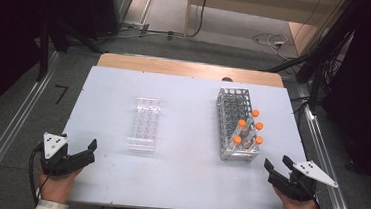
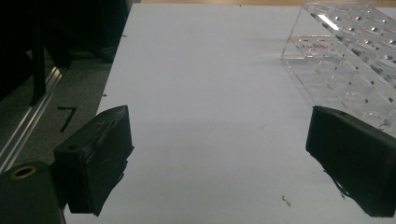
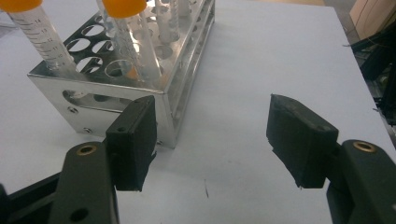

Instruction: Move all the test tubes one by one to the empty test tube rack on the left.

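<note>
Now my right gripper (image 1: 278, 168) waits near the metal rack (image 1: 237, 123), fingers wide and empty; my left gripper (image 1: 91, 150) is wide too, near the clear rack (image 1: 145, 124).

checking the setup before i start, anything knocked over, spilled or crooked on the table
Nothing stands out. The metal tube rack stands upright with five orange-capped tubes clustered at its near end, all vertical. The clear plastic rack sits flat and empty. Both racks lie slightly angled on the white table; no spills.
</note>
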The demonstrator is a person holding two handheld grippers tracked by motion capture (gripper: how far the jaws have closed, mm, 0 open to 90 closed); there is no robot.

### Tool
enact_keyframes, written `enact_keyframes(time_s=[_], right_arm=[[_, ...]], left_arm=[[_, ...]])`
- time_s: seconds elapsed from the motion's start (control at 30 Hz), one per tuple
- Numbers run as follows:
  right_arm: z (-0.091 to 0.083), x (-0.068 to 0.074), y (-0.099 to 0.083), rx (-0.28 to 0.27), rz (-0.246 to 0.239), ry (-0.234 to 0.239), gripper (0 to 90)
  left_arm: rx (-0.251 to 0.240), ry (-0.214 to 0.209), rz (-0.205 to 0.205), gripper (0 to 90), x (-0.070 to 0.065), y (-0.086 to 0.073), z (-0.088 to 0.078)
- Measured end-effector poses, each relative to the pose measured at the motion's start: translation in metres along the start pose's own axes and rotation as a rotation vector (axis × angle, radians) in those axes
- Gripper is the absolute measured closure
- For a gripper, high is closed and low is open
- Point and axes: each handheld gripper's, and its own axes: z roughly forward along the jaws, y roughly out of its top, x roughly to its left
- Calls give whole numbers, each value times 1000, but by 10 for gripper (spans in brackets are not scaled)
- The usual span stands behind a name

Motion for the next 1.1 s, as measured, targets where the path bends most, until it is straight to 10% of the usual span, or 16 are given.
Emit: enact_keyframes(time_s=[1.1], right_arm=[[18, 23, 19, -33, -52, 79, 468]], left_arm=[[-3, 3, 4, 72, -1, 0, 1]])
